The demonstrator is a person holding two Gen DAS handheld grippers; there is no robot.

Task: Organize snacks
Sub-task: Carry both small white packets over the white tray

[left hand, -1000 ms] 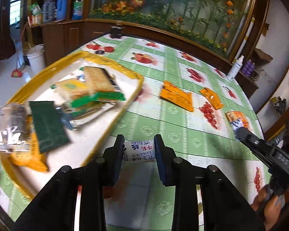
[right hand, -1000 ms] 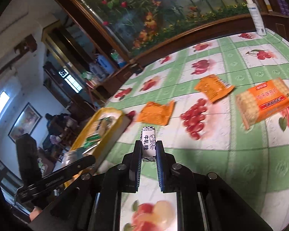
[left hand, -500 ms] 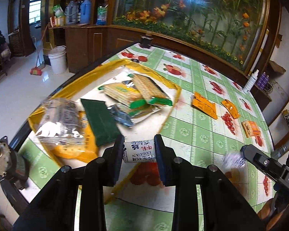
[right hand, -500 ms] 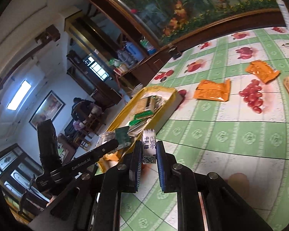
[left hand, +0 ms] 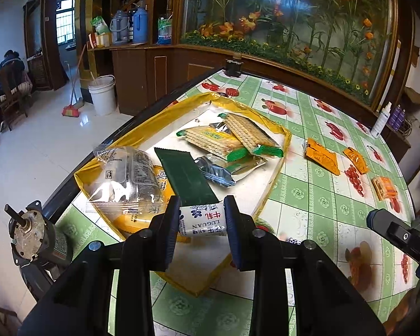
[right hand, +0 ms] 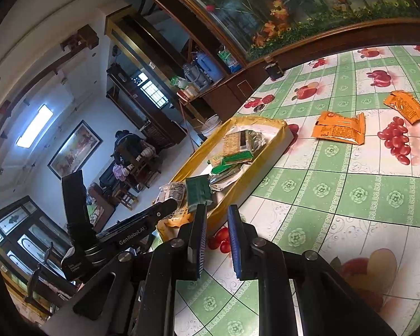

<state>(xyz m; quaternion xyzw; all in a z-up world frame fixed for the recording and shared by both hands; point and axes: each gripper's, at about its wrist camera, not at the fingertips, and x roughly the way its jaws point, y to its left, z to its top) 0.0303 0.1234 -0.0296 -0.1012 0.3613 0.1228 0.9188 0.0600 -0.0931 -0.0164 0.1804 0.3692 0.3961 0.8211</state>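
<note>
a pair of hand-held grippers works over a round table with a green fruit-print tablecloth (left hand: 316, 196); the left gripper (left hand: 201, 200) is clenched on a small white candy packet (left hand: 203, 219) with blue flowers and red characters, gripped crosswise by its two ends between the black fingers (left hand: 170, 224); the packet hangs over the near end of a yellow-rimmed tray (left hand: 154, 120), just in front of a dark green packet (left hand: 184, 176) lying flat inside it.

the tray sits at the left edge of the table and holds a heap of snacks: a clear bag (left hand: 126, 176) at its near left on top of a yellow packet (left hand: 131, 219), a silver packet (left hand: 215, 172) in the middle, and two green-ended cracker packets (left hand: 210, 137) crossed over one another at its far end.

the right gripper (right hand: 217, 212) stands to the right of the tray's near corner (its tip just shows at the right edge of the left wrist view); its jaws are drawn almost together with only a narrow slot between the pads, and nothing is in that slot; it carries no snack.

three orange packets (left hand: 320, 159) (left hand: 355, 159) (left hand: 385, 187) lie apart on the cloth to the right of the tray, outside it.
</note>
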